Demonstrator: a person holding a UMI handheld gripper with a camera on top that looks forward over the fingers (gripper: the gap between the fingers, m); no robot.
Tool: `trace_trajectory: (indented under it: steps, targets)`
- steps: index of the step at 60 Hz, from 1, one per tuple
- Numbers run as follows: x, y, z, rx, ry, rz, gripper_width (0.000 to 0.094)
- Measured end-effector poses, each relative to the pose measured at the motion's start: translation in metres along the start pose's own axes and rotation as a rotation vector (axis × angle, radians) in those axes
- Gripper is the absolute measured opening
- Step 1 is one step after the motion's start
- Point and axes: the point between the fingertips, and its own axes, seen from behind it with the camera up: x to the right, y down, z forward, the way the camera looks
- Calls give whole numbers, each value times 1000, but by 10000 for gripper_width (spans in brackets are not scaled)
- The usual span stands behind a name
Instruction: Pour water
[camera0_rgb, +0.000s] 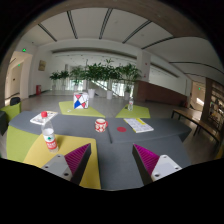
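Observation:
My gripper (112, 160) is open and empty, with its two magenta pads (77, 156) wide apart above the grey table (115, 145). A red and white cup (100, 125) stands on the table beyond the fingers, near the middle. A red can (50, 138) stands to the left, ahead of the left finger. A white carton with blue and red print (81, 100) stands farther back on a yellow-green mat. A clear bottle (130, 103) stands far back to the right, near the plants.
Yellow-green mats (25, 140) lie on the table at the left and at the back. Papers (138, 124) with a red object (122, 128) lie to the right. Green plants (100, 72) line the far end. A chair (190, 122) stands at the right.

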Motion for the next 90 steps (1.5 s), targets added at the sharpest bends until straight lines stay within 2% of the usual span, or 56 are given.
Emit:
trace_trajectory:
  steps: [8,15,29,40,56,64,66,71,72,73,77,78,85,90]
  targets:
    - [-3,8,2,-15,3,-11,856]
    - [-17,35,-1,-41,-3,-8,855]
    - [-127,81,4,-72,-124,-6,853]
    - [-236,65,38,-21,-219,13,854]
    - [-321,29,142,58,-232,12,848]
    - [-332,34,183,65,-217,4,713]
    - [-333,35,188,70,-223,8,558]
    - [-336,30,188,106,-243,20,480]
    - [-336,29,188,111,-248,19,501]
    - [-336,29,188,116,-253,17,438]
    - [-337,28,188,131,-272,7,390]
    - [-338,28,188,133,-279,5,354]
    - [-347,18,187,134,-353,32,352]
    - [-351,-9,183,152,-419,99,354]
